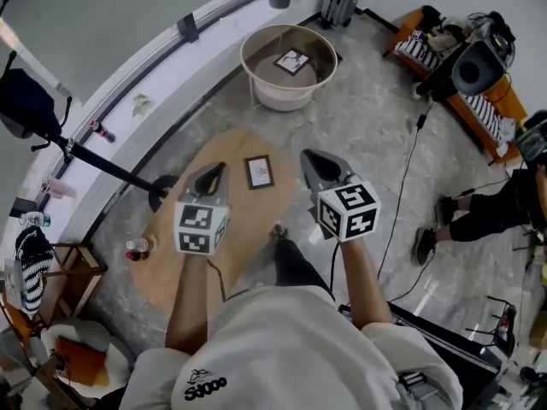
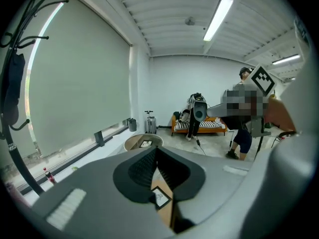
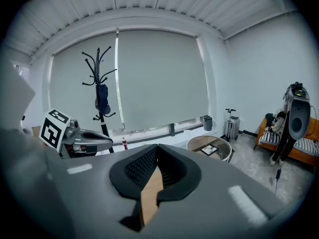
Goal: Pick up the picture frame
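One picture frame [image 1: 259, 172] lies flat on the wooden table [image 1: 171, 263], its long axis running away from the person, tilted slightly. It sits between the left gripper [image 1: 220, 167] and the right gripper [image 1: 306, 155], clear of both. Each gripper has its jaws pressed together with nothing between them, and both point forward and somewhat down over the tabletop. A small bottle [image 1: 137, 249] stands near the table's left edge. Beyond the table, a round tub [image 1: 256, 79] on the grey floor holds a second frame [image 1: 291, 61], and an orange sofa [image 1: 479, 101] stands well off to the right.
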